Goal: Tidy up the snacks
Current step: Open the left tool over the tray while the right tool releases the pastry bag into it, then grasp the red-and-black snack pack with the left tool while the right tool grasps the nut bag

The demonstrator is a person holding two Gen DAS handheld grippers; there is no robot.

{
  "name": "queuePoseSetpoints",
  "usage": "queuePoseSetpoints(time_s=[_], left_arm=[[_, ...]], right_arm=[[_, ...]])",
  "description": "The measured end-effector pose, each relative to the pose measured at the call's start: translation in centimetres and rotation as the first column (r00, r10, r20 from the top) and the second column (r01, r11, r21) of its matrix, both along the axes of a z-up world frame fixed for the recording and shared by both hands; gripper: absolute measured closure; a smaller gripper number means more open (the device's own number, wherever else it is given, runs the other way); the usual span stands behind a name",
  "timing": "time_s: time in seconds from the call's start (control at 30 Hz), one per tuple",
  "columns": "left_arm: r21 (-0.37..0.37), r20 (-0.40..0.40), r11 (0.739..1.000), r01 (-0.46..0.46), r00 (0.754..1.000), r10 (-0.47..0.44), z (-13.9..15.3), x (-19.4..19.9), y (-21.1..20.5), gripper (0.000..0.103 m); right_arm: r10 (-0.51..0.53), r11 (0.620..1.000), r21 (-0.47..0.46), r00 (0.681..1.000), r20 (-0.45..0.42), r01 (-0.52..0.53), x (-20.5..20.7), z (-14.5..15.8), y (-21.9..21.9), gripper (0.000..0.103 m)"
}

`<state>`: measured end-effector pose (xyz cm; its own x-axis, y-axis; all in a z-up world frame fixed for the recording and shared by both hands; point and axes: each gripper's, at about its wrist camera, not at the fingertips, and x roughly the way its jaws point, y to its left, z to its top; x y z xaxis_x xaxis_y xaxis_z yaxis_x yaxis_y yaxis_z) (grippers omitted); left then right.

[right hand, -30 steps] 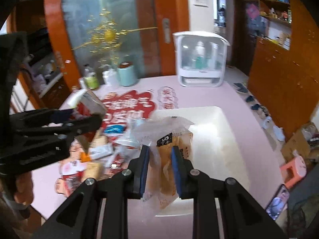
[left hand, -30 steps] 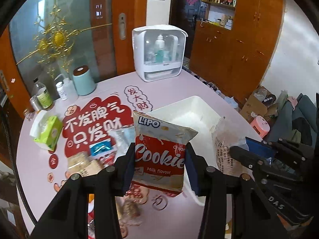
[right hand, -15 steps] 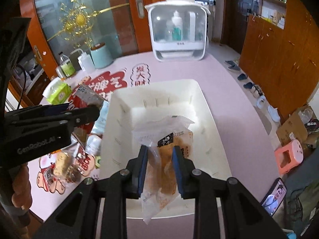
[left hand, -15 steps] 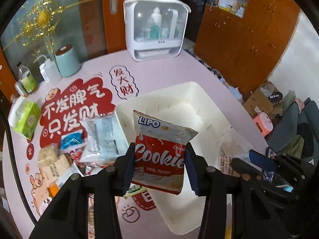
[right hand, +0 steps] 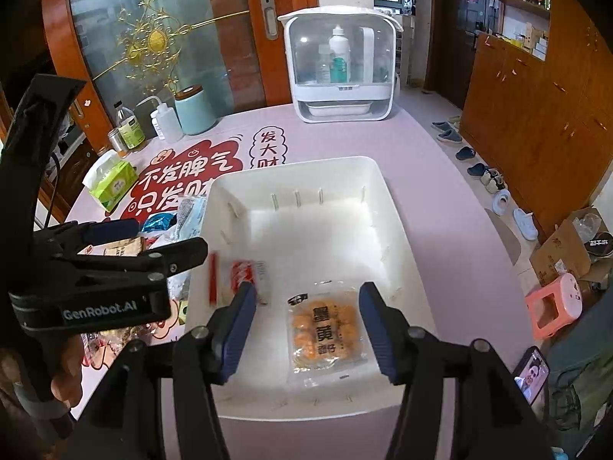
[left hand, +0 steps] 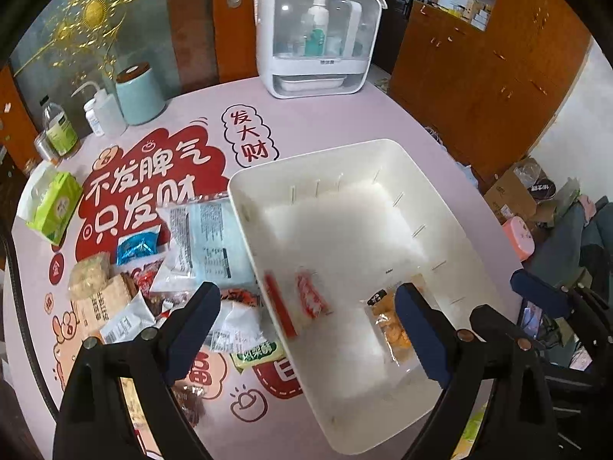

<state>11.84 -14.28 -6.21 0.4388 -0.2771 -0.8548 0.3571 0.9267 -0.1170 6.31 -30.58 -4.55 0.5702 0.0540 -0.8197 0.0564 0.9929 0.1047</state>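
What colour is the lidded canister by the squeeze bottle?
Pale teal canister with a brown lid; left wrist view shows it best.

Both handheld units are matte black plastic. The left gripper [left hand: 306,329] and the right gripper [right hand: 304,326] each carry two angular fingers [right hand: 233,331] faced with dark blue pads – silver screw heads mark the pivots. The left unit's side bears white "GenRobot.AI" lettering; a thin black cable runs behind it. A grey strap crosses the hand [right hand: 57,379] gripping its handle.

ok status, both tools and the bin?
Both tools, left and right, opening, nothing between the pads. Cookie pack dropping blurred into white bin; orange snack bag lies flat inside. Nothing blocking.
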Motion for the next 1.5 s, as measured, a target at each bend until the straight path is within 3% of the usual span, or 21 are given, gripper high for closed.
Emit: queuePoseSetpoints(time_s=[0.1, 0.33, 0.63, 0.8, 1.13, 1.5], left_arm=[[-0.026, 0.016, 1.000, -0.014, 1.000, 0.015, 0.5, -0.7, 1.5, 0.011], [-0.006, 0.093, 1.000, -0.030, 0.995, 0.030, 2.4, -2.3, 4.9, 0.011], [-0.001, -0.005, 0.997, -0.081, 0.997, 0.081, 2.9, -3.0, 11.0, 0.011], [0.033, 0.012, 0.995, -0.098, 0.995, 0.098, 3.3, -4.1, 14.0, 0.011], [0.017, 0.032, 0.989, -0.147, 0.989, 0.147, 3.9, -4.9, 21.0, 0.011], [0.069, 0.026, 0.981, -0.182, 0.983, 0.181, 2.3, -4.8, 26.9, 0.011]], right_arm=[[0.012, 1.000, 0.005, 1.000, -0.001, -0.012, -0.3, 0.2, 0.9, 0.046], [0.019, 1.000, 0.017, 1.000, 0.018, -0.019, -1.3, 1.2, 3.2, 0.046], [0.001, 1.000, 0.027, 0.998, 0.060, -0.002, -2.3, 3.2, 6.4, 0.047], [0.016, 1.000, 0.019, 0.997, 0.077, -0.017, -2.7, 4.2, 9.0, 0.047], [0.058, 0.998, -0.007, 0.994, 0.093, -0.058, -2.4, 5.3, 14.6, 0.047], [0.024, 1.000, -0.020, 0.997, 0.077, -0.022, -1.9, 4.3, 18.7, 0.047]])
